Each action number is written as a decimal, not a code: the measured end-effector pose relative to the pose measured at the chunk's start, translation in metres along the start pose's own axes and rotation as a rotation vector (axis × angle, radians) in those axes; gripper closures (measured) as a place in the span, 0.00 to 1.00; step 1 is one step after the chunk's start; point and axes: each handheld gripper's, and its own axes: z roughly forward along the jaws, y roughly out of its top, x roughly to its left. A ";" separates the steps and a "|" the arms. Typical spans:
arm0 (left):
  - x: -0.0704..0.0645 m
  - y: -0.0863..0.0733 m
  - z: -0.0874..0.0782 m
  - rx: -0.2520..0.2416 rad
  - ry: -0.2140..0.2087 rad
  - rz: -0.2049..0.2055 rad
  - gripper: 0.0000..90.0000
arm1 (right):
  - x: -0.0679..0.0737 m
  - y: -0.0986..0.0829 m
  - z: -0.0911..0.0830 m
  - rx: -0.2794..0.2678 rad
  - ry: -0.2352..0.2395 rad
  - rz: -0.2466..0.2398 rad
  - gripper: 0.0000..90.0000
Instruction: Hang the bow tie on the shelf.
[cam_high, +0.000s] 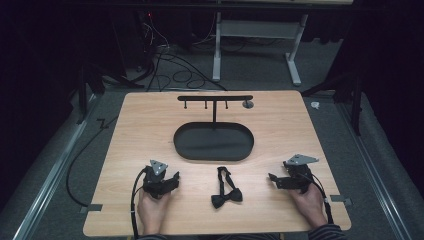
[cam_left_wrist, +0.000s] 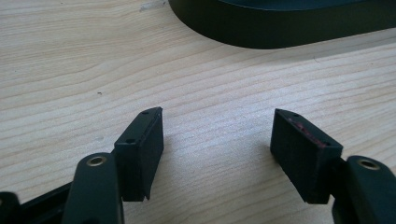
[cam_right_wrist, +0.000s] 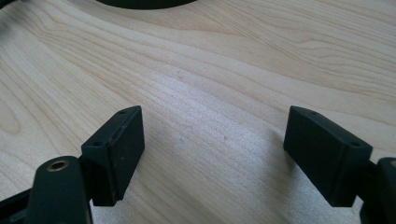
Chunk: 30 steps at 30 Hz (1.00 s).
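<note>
The bow tie (cam_high: 226, 189) lies flat near the table's (cam_high: 140, 120) near edge, between the two grippers, with the oval black tray (cam_high: 214, 142) and its hook stand (cam_high: 215, 98) just beyond. It looks light, soft and floppy — the strap will dangle — so the firm central knot seems the best place to pinch. The left gripper (cam_high: 161, 181) and right gripper (cam_high: 289, 180) rest on the wood, jaws spread wide, holding nothing.
</note>
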 end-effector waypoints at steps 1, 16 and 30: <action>0.000 0.000 0.000 0.000 0.000 0.000 0.39 | 0.000 0.000 0.000 0.000 0.000 0.000 0.24; 0.002 0.000 -0.001 0.002 -0.014 -0.006 0.38 | 0.001 -0.001 -0.001 -0.002 -0.014 0.015 0.24; 0.000 0.000 0.000 0.007 -0.003 0.008 0.38 | 0.023 0.026 -0.014 -0.038 0.055 -0.022 0.49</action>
